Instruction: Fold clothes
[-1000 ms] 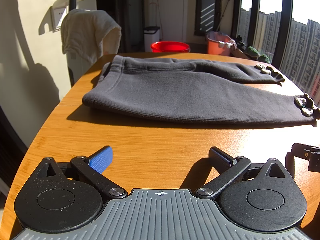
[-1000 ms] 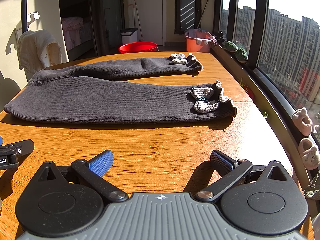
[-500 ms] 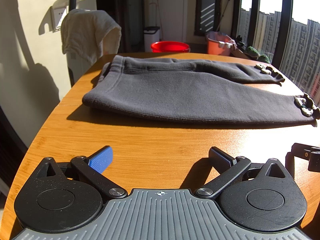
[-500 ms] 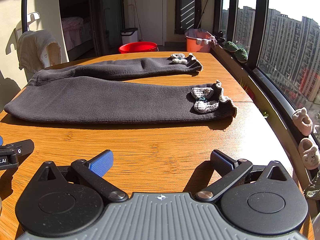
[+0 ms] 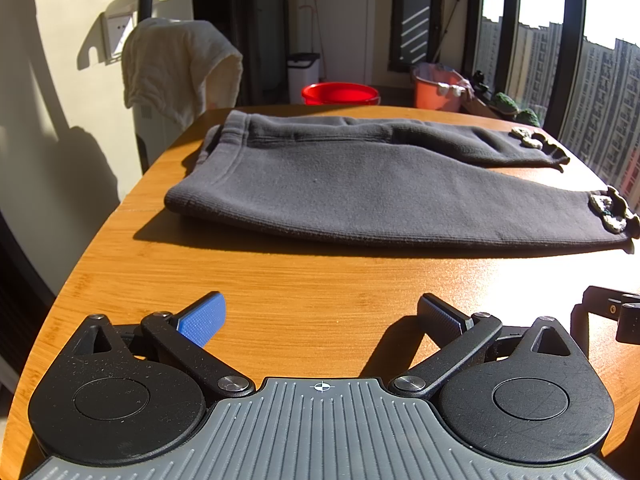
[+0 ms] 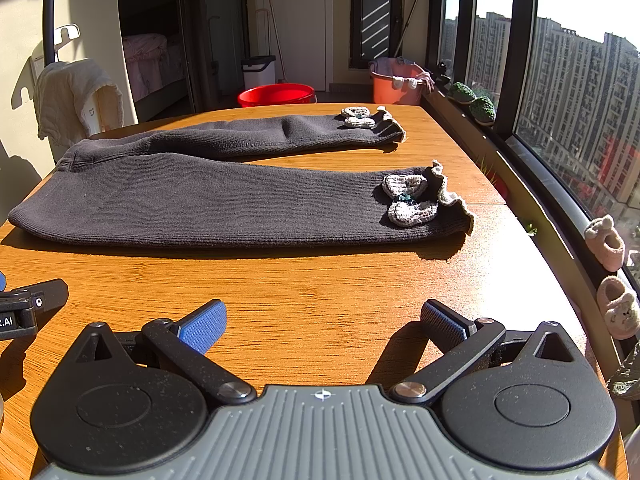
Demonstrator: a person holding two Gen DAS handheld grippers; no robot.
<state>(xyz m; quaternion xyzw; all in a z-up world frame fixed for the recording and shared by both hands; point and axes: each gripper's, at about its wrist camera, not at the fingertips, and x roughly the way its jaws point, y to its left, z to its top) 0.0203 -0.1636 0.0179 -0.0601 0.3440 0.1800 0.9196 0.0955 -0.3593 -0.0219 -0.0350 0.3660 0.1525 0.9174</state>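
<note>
While both my tongs, left gripper (image 5: pixel 320 316) and right gripper (image 6: pixel 322 318), sit spread and empty, the grey trousers (image 6: pixel 224 196) lie flat ahead on the table (image 6: pixel 320 284). Pinching only the top layer could drag them crooked. Beside my right tong, "AI" shows on the other.

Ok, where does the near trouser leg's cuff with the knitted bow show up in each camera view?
Left wrist view: the cuff bow sits at the far right edge, mid-height.
Right wrist view: the cuff bow lies right of centre, just above mid-height.
Shared landmark: the red basin on the floor beyond the table's far edge.
</note>
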